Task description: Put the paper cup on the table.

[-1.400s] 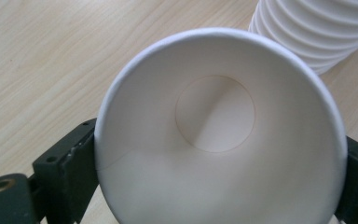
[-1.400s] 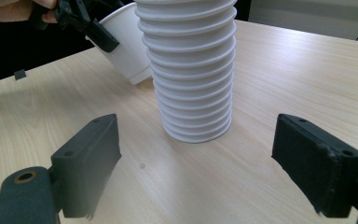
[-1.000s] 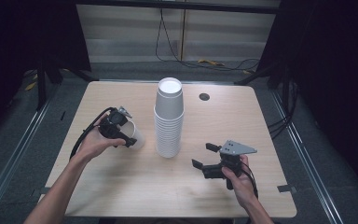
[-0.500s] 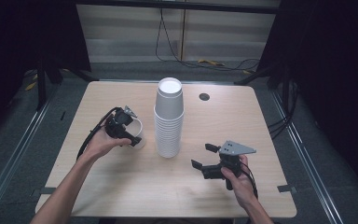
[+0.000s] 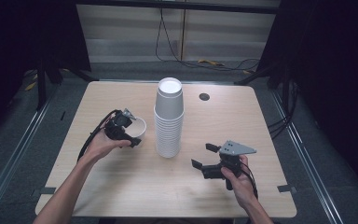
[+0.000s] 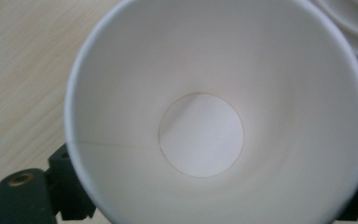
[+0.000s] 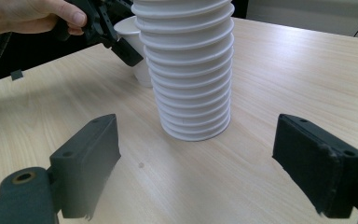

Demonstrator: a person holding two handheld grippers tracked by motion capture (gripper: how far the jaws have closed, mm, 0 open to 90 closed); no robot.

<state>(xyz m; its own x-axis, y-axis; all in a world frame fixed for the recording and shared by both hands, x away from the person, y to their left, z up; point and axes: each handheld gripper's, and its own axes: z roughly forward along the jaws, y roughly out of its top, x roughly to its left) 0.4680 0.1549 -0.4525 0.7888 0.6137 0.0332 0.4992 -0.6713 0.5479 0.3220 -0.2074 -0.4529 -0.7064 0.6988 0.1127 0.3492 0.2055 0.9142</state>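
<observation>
A tall stack of white paper cups (image 5: pixel 169 119) stands upside down at the middle of the wooden table (image 5: pixel 261 121). Just left of it a single white cup (image 5: pixel 139 127) stands mouth up, and my left gripper (image 5: pixel 129 132) is shut on it near the rim. In the left gripper view the cup's inside (image 6: pixel 205 130) lies between the two jaws, with the left gripper (image 6: pixel 214 205) around its sides. My right gripper (image 5: pixel 203 156) rests right of the stack, open and pointing at it. In the right gripper view the stack (image 7: pixel 186 70) rises ahead of the open right gripper (image 7: pixel 198 158), with the single cup (image 7: pixel 137 70) behind.
A small dark round hole (image 5: pixel 204 96) sits in the table behind the stack. Cables (image 5: pixel 214 63) lie on the floor beyond the far edge. Bare tabletop (image 5: pixel 135 186) stretches along the front between the two hands.
My left gripper has moved a little to the right with the single cup, closer to the stack. The right gripper has stayed where it was.
</observation>
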